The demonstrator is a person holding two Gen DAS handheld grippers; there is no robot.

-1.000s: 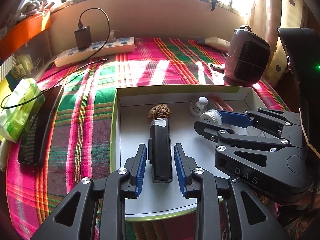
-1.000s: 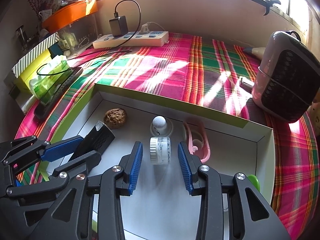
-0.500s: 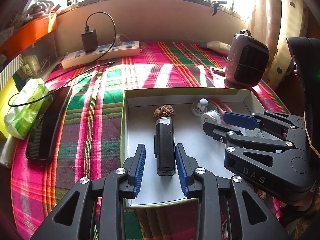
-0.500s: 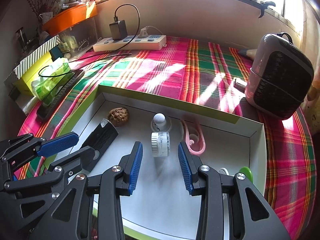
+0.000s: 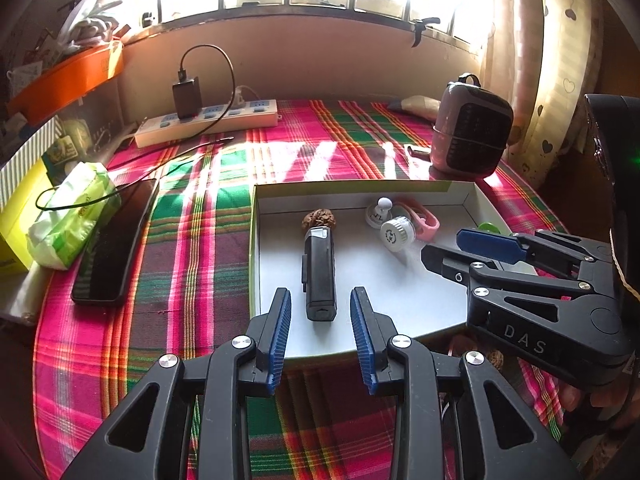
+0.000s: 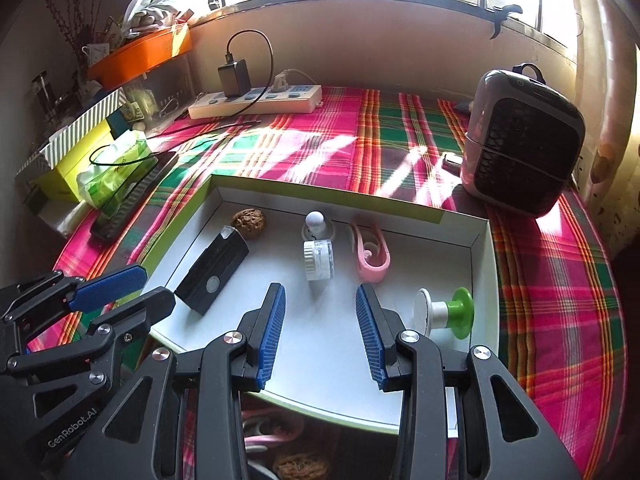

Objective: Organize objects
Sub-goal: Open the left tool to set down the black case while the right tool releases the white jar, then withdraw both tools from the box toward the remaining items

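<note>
White tray on plaid cloth holds black device, walnut, small jar, pink clip, green-capped spool. Left gripper jaws apart, empty, above device's near end. Right gripper jaws apart, empty, near jar.

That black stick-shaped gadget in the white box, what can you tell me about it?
The black gadget is a slim, matte, plastic-looking bar with a clear, silvery cap at its far end and a round button on one face. It lies flat on the floor of the box, cap almost touching the walnut. Neither gripper touches it.
</note>
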